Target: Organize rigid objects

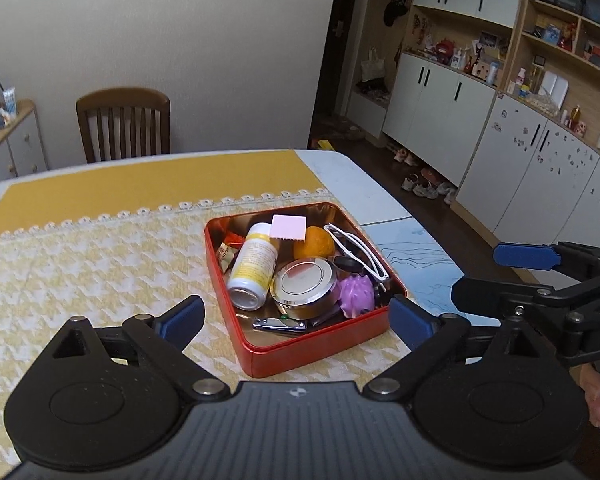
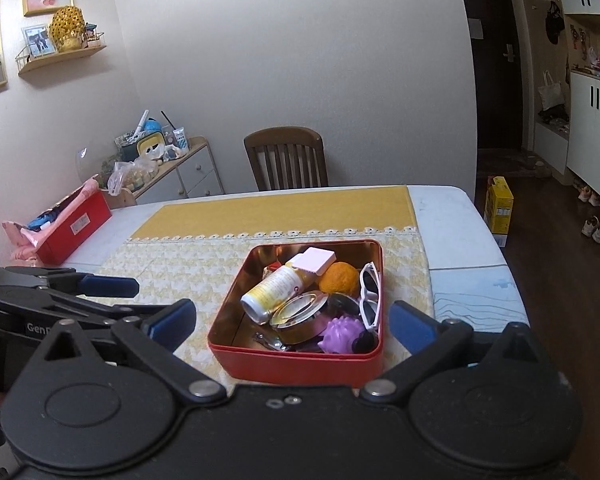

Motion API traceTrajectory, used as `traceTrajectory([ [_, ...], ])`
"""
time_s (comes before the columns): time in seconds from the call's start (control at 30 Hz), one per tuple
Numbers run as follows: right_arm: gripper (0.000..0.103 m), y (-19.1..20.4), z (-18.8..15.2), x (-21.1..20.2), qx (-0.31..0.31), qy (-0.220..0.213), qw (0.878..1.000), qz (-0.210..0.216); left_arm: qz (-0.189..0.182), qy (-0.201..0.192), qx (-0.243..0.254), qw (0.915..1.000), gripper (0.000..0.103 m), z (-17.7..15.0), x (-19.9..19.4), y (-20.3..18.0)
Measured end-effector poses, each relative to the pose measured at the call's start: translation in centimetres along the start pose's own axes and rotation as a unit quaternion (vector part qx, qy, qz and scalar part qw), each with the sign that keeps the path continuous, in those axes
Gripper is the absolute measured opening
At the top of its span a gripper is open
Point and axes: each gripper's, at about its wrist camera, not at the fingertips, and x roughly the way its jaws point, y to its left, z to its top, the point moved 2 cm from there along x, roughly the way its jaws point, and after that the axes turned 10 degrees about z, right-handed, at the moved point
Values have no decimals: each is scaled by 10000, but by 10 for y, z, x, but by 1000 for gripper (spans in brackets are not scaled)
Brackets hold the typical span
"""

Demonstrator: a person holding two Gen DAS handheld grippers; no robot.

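Left wrist view: the left gripper (image 1: 298, 320) has its blue-padded jaws spread wide, nothing between the pads. Beyond it, toward 12 o'clock, a square red metal tin with a gold interior (image 1: 320, 350) rests on the yellow-and-white houndstooth tablecloth (image 1: 80, 256). Inside the tin: a white-and-yellow cylindrical bottle (image 1: 254, 266) lies tilted at 10 o'clock, a round silver-lidded tin (image 1: 305, 286) sits at centre, an orange (image 1: 315, 243) at 12 o'clock with a pink square card (image 1: 288, 227) leaning just beside it, white-framed glasses (image 1: 358, 252) along the 3 o'clock wall, a purple spiky ball (image 1: 356, 292) at 4 o'clock, and metal nail clippers (image 1: 278, 324) at 6 o'clock. The right gripper (image 1: 496, 276) enters from 3 o'clock, jaws spread, empty.

Right wrist view: the right gripper's jaws stand wide apart either side of the red tin's near wall, not touching it. The left gripper appears at 9 o'clock, spread and empty. A brown wooden chair (image 2: 286, 158) stands at 12 o'clock behind the table.
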Motion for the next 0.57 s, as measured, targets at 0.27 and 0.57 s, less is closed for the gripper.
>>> traceTrajectory([
  [0.27, 103, 2, -9, -7, 167, -17, 9999, -42, 100, -118, 100, 9998, 99, -1, -7, -1],
  [0.57, 103, 1, -16, -9, 340, -29, 9994, -114, 153, -150, 177, 9996, 99, -2, -10, -3],
])
